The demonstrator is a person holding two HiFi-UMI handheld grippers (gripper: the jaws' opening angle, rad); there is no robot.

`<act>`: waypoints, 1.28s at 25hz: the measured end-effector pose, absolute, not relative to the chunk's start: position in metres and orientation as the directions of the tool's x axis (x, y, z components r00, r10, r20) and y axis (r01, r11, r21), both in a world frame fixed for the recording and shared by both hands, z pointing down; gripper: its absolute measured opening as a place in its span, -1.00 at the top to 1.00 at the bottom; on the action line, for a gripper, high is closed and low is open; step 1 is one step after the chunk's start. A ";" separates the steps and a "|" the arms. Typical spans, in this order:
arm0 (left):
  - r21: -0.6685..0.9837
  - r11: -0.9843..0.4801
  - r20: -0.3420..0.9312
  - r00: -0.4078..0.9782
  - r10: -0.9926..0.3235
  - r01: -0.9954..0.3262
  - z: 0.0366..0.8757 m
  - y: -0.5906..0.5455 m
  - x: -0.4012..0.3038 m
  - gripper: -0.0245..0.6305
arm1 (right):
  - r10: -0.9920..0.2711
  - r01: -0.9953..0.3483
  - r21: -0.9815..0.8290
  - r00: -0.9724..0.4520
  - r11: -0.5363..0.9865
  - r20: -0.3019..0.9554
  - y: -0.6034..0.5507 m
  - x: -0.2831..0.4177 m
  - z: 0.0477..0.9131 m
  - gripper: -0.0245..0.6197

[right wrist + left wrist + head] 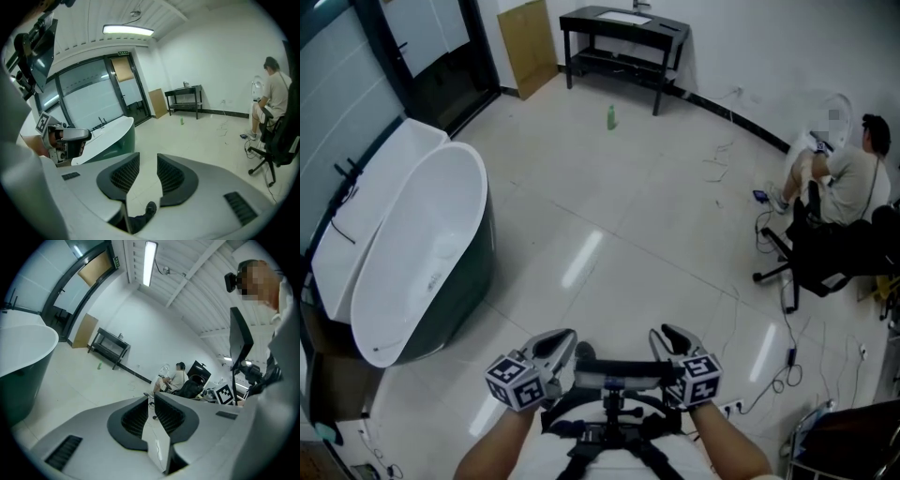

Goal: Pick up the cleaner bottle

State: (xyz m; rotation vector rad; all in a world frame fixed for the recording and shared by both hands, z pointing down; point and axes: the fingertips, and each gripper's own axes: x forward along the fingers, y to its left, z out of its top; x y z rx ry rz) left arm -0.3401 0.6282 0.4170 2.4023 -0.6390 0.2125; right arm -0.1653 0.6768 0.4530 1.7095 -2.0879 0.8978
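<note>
Open pale glossy floor (609, 216) right of white oval bathtub (422, 253); small green plastic cleaner bottle (611, 117) stands far. Left claw (151, 401) pressed nearly together, right claw (148, 164) slightly spread.

Glossy pale floor (609, 206); white bathtub (422, 234) left; black table (623, 23), maybe cardboard (528, 47), at far wall (750, 47).

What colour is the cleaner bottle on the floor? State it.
Green; the cleaner bottle shows best in the head view.

White bathtub (422, 253) at the left, black table (623, 42) and cardboard sheet (528, 47) against the far wall, 1 person (848, 178) seated at the right.
</note>
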 end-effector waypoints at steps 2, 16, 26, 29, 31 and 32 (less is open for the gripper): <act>0.545 -0.677 0.299 0.868 -0.395 -0.496 0.415 0.600 -0.351 0.81 | -0.785 -0.958 -0.273 -0.231 0.083 0.575 0.646 -0.171 0.443 0.58; 0.518 -0.679 0.285 0.853 -0.437 -0.521 0.410 0.478 -0.347 0.81 | -0.823 -0.967 -0.252 -0.160 0.021 0.545 0.529 -0.147 0.432 0.58; 0.496 -0.661 0.290 0.825 -0.485 -0.563 0.405 0.389 -0.269 0.81 | -0.817 -0.959 -0.270 -0.223 0.086 0.531 0.420 -0.066 0.442 0.58; 0.478 -0.660 0.310 0.814 -0.491 -0.580 0.403 0.363 -0.229 0.81 | -0.818 -0.956 -0.271 -0.246 0.115 0.520 0.387 -0.030 0.434 0.58; 0.464 -0.666 0.317 0.811 -0.491 -0.584 0.400 0.350 -0.206 0.81 | -0.814 -0.954 -0.271 -0.259 0.130 0.520 0.373 -0.010 0.433 0.58; 0.463 -0.666 0.320 0.811 -0.490 -0.585 0.399 0.344 -0.197 0.81 | -0.812 -0.953 -0.270 -0.264 0.138 0.520 0.367 -0.003 0.433 0.58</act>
